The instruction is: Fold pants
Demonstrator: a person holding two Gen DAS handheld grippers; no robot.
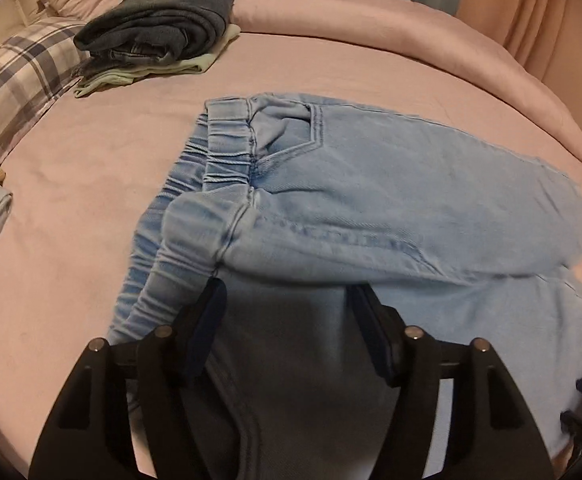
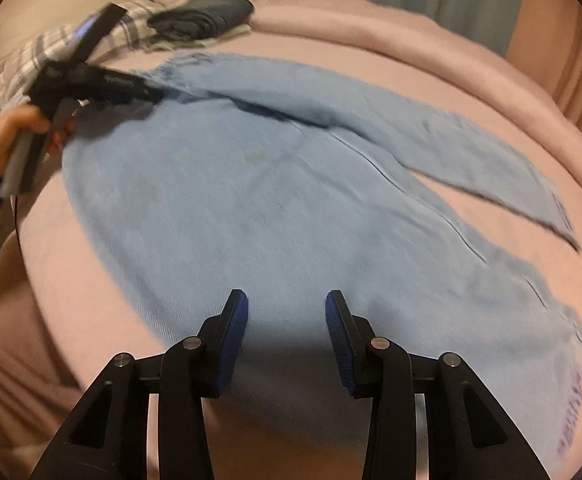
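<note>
Left claw (image 2: 147,90) spread wide, low at pants (image 2: 251,200) waistband | right claw (image 2: 287,312) gaping, hovering over leg | bed (image 1: 71,208)

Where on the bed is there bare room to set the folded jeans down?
Bare pink sheet lies left of the light jeans, between their waistband and the plaid pillow. A narrower strip runs between the jeans and the rolled duvet. It is crowded at the clothes stack.
</note>
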